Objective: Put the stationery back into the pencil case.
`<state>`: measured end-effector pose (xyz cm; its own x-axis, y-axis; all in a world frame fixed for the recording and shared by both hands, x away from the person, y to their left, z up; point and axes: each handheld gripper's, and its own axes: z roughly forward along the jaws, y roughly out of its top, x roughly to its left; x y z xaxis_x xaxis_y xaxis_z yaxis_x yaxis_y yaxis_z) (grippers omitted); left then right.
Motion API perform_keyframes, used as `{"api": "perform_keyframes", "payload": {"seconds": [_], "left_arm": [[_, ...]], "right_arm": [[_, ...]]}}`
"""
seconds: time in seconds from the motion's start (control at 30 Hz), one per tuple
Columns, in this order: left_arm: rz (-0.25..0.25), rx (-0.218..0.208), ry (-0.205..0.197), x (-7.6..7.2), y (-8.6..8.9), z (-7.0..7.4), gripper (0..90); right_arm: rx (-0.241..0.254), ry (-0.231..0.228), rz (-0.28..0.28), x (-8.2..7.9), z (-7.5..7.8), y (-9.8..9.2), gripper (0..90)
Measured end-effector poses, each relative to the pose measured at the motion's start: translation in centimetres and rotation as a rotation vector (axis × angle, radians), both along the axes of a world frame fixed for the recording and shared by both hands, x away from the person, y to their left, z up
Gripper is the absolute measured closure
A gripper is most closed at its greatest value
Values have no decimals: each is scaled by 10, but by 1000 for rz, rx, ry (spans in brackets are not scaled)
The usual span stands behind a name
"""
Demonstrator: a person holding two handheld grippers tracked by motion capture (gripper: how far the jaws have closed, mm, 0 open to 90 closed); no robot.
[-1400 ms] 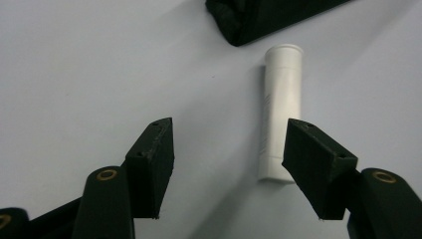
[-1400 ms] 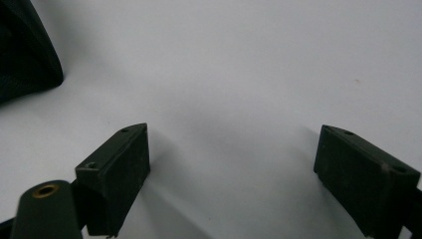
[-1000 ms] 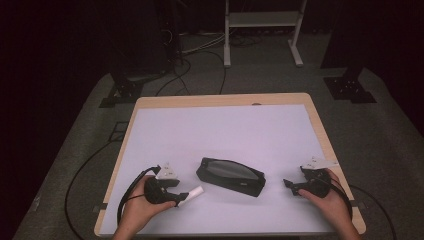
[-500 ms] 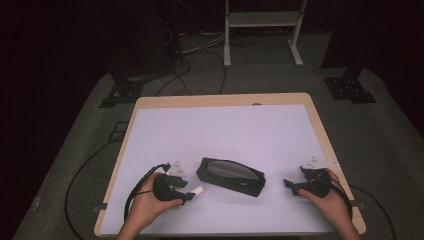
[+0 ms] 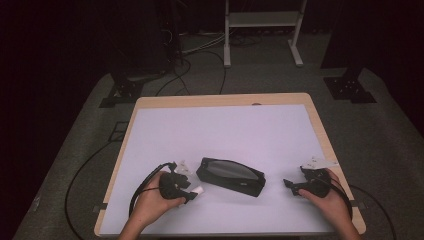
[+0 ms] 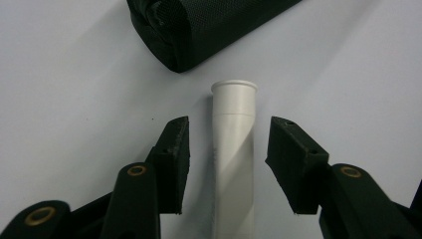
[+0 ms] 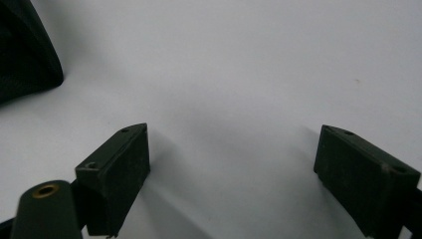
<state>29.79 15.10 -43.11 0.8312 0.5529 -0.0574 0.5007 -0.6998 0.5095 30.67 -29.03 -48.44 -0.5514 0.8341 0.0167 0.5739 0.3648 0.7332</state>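
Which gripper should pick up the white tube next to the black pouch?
Left. The left gripper already straddles the white tube, its jaws have just been closing, with small gaps left. The right gripper is open over bare table, beyond the black pouch.

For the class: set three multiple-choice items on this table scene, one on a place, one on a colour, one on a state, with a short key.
1. Where does the white tube lie?
A. between the jaws of the left hand-held gripper
B. on top of the pouch
C. on the floor

2. What colour is the pouch?
A. red
B. black
C. yellow

3. How stands the right hand-held gripper?
A. shut on the pouch
B. shut on the tube
C. open, nothing between its jaws

Key: A, the left gripper view shows the tube in the gap; B, dark mesh fabric; C, bare table between wide jaws.
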Motion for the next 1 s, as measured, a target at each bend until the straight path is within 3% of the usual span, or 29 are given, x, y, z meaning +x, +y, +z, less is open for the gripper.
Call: {"api": "perform_keyframes", "payload": {"seconds": [0.47,1.0], "left_arm": [[-22,86,55,3,-12,-5,588],[-27,178,70,5,-22,-10,614]], "right_arm": [[0,1,0,0,0,0,130],[0,1,0,0,0,0,130]]}}
